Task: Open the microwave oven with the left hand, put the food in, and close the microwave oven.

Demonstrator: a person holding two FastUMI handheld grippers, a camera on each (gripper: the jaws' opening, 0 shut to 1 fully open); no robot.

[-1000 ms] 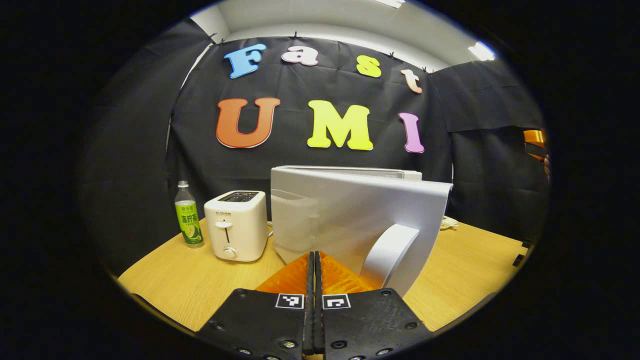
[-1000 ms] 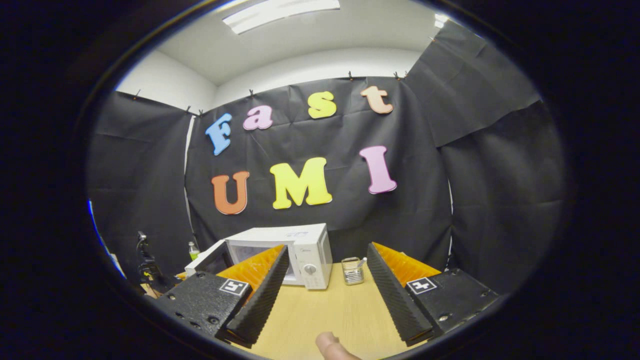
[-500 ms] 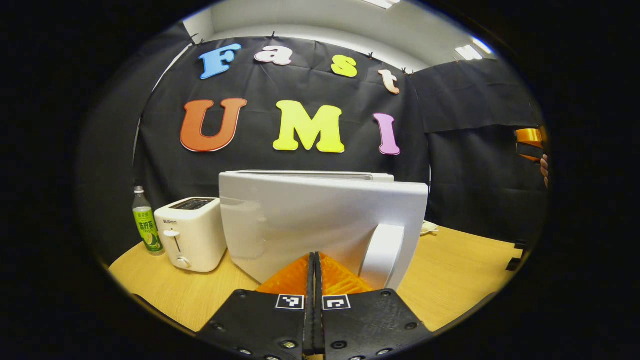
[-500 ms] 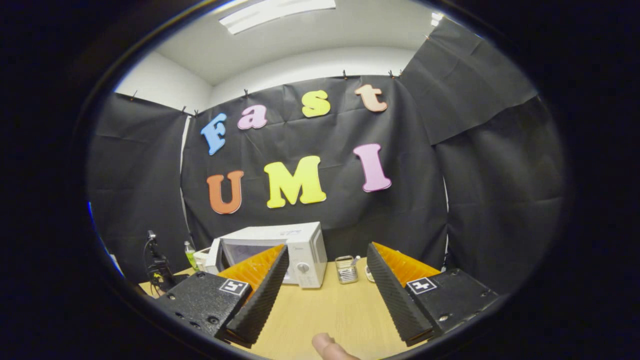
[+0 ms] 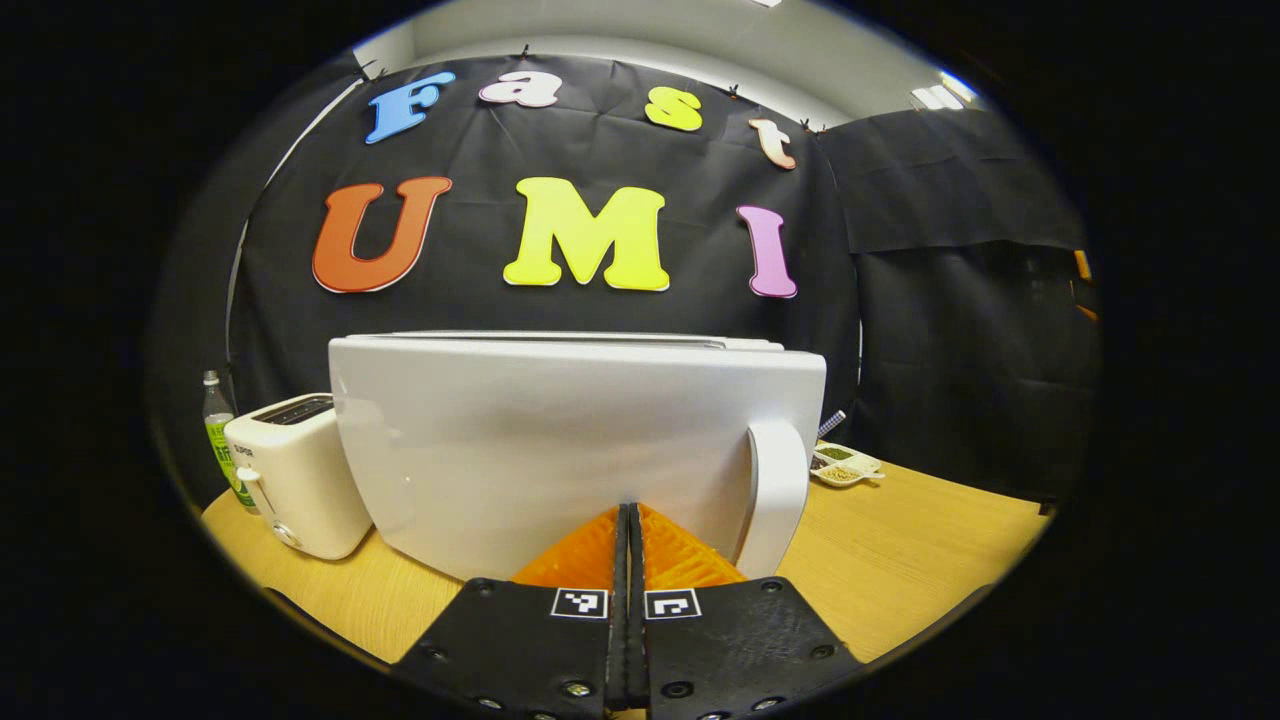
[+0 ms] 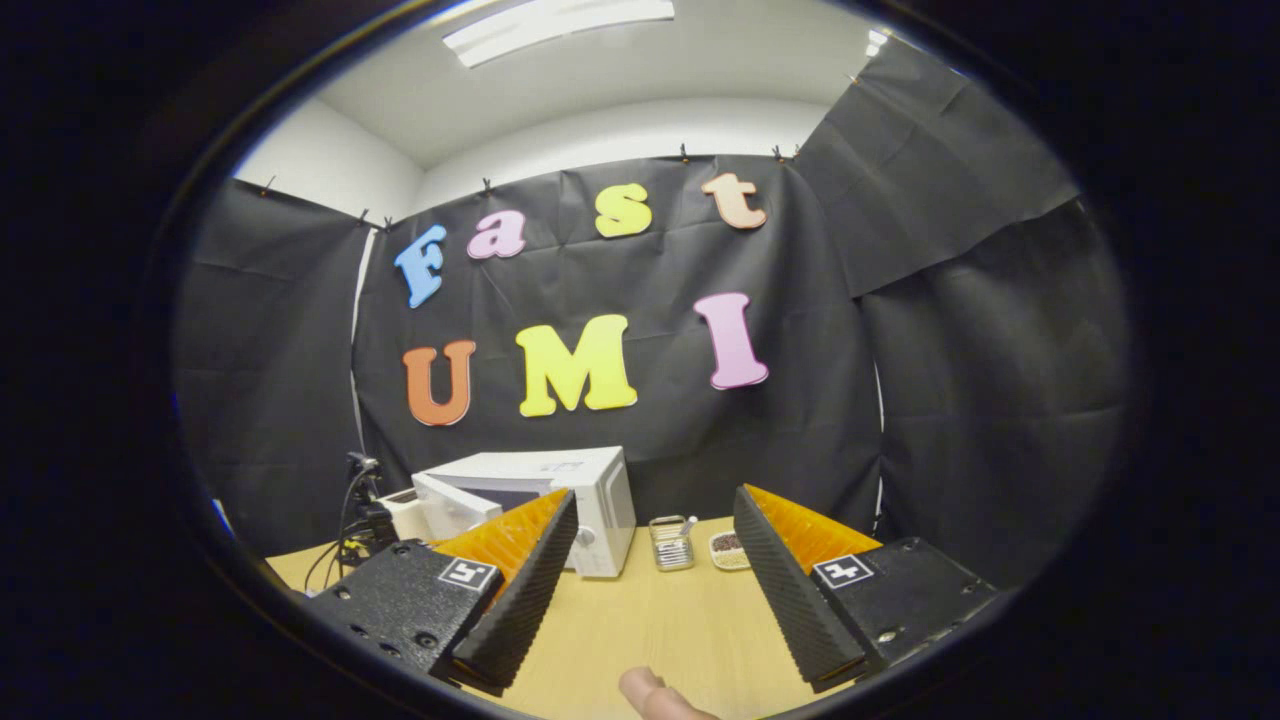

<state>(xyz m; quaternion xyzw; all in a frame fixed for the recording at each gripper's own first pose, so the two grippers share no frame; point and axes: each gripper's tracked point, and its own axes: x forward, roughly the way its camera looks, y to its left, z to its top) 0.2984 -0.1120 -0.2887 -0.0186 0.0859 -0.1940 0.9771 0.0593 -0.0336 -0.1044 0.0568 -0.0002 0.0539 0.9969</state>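
Observation:
In the left gripper view the white microwave door point(image 5: 560, 440) stands broad and close in front of me, its curved handle point(image 5: 775, 495) at its right edge. My left gripper point(image 5: 628, 512) is shut with nothing between its fingers, its tips right up against the lower face of the door. In the right gripper view the microwave point(image 6: 585, 490) stands far back on the wooden table point(image 6: 660, 620), its door point(image 6: 455, 502) still angled out a little at the left. My right gripper point(image 6: 655, 495) hangs open and empty above the table, well short of the oven.
A white toaster point(image 5: 295, 470) and a green-labelled bottle point(image 5: 215, 435) stand left of the microwave. Right of it are a small dish point(image 5: 845, 465) and a metal holder point(image 6: 670, 543). A fingertip point(image 6: 650, 692) shows at the bottom of the right gripper view.
The microwave door has swung inward toward the oven, with my shut left gripper following it. The toaster and bottle slid left in the left gripper view. My right gripper stayed open, barely shifting.

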